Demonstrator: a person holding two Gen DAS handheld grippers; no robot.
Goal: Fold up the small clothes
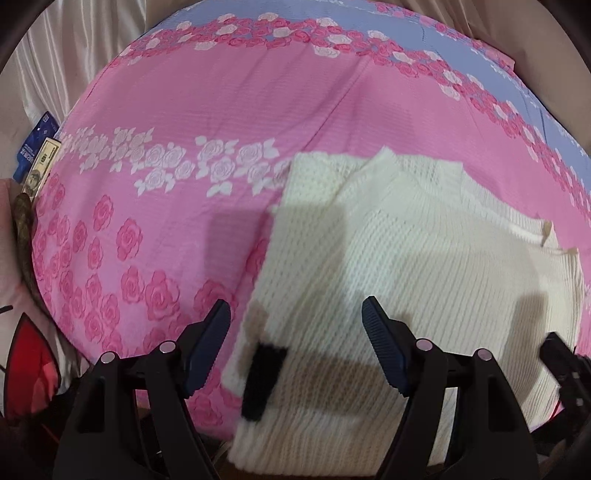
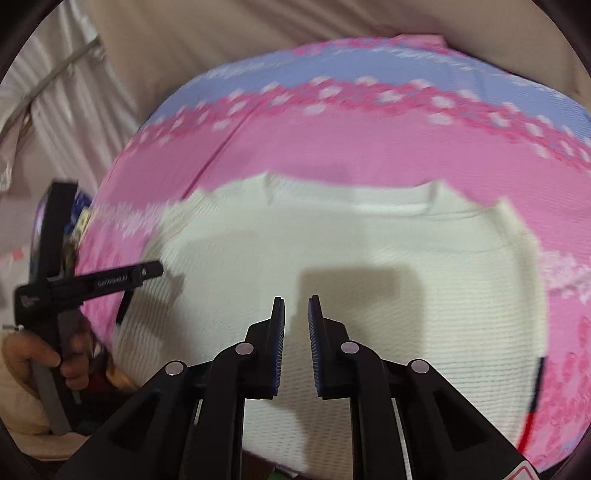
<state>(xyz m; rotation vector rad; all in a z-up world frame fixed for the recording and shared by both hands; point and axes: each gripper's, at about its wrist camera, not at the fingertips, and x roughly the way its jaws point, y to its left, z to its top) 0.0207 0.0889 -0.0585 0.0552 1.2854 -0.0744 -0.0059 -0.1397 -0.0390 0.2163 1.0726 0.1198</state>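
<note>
A cream knitted sweater lies flat on a pink rose-patterned bedspread, partly folded, with one side laid over the body. It has a black and tan patch near its hem. My left gripper is open and empty above the sweater's left edge. In the right wrist view the sweater fills the middle. My right gripper hovers above it, jaws narrowly apart with nothing between them. The left gripper shows at the sweater's left edge, held by a hand.
The bedspread has a blue band at the far side. Beige curtains hang behind the bed. Boxes and a banknote-like card sit at the bed's left edge. A red and white item lies at the lower left.
</note>
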